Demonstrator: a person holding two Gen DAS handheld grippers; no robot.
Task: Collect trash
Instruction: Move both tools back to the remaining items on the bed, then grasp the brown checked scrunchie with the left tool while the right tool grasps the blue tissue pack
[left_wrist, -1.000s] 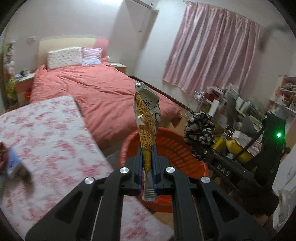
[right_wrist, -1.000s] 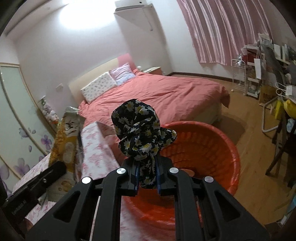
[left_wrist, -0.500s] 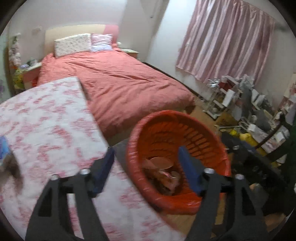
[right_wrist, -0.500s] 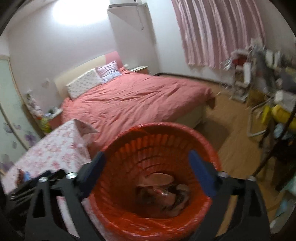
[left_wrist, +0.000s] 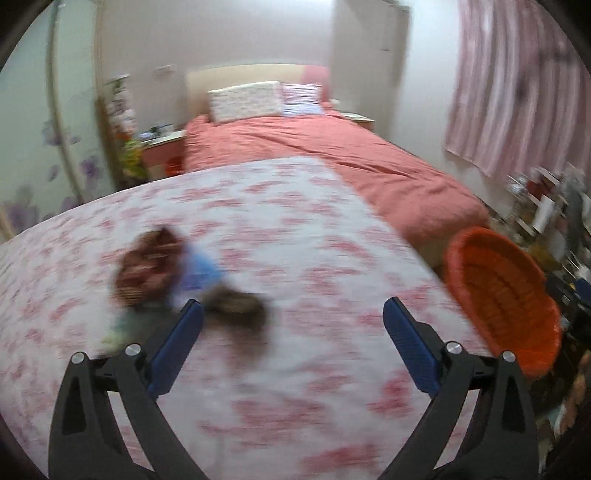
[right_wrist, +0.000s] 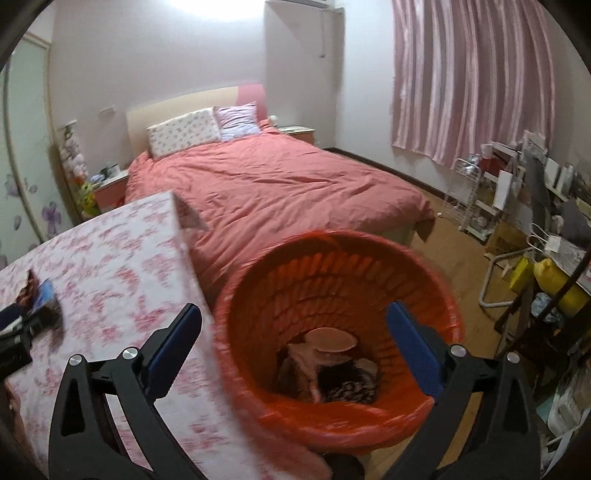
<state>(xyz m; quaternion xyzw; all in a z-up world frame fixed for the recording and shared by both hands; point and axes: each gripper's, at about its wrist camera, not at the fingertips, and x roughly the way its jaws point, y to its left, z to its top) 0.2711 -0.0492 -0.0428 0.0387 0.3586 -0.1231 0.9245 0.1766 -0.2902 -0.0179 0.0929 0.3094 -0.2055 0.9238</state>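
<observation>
Showed a wide bed under a coral-pink duvet (right_wrist: 277, 192) at the back of the room, well away from the work. Nearer, showed a table draped in white cloth printed with pink flowers (left_wrist: 295, 229), its corner just beside a round orange-red plastic basket with ribbed walls (right_wrist: 332, 266).

Found the right gripper (right_wrist: 293, 309) poised above the basket's mouth, claw opening and already spread wide, nothing between the jaws. Found the left gripper (left_wrist: 293, 305) angled down over the table, claw likewise opening, wide, and empty.

Placed the collected trash, a pale disc and a dark flowered bundle among it (right_wrist: 332, 365), at the bottom of the basket. Placed the remaining trash, a small heap of crumpled wrappers in brown-red, blue and dark tones (left_wrist: 177, 280), on the cloth just ahead of the left jaw and off to its side, not between the jaws.

Heavily smeared in the left view, so could not tell the wrappers apart or count them.

Judged the likely failures thus:
- Could shove the light wrappers across the cloth with the near jaw, given the heap's off-centre position.
- Could pinch the loose cloth along with a wrapper and drag it.
- Could catch only part of the heap and shed a piece between table and basket.
- Could nudge the light basket with the right jaws on pulling away.
</observation>
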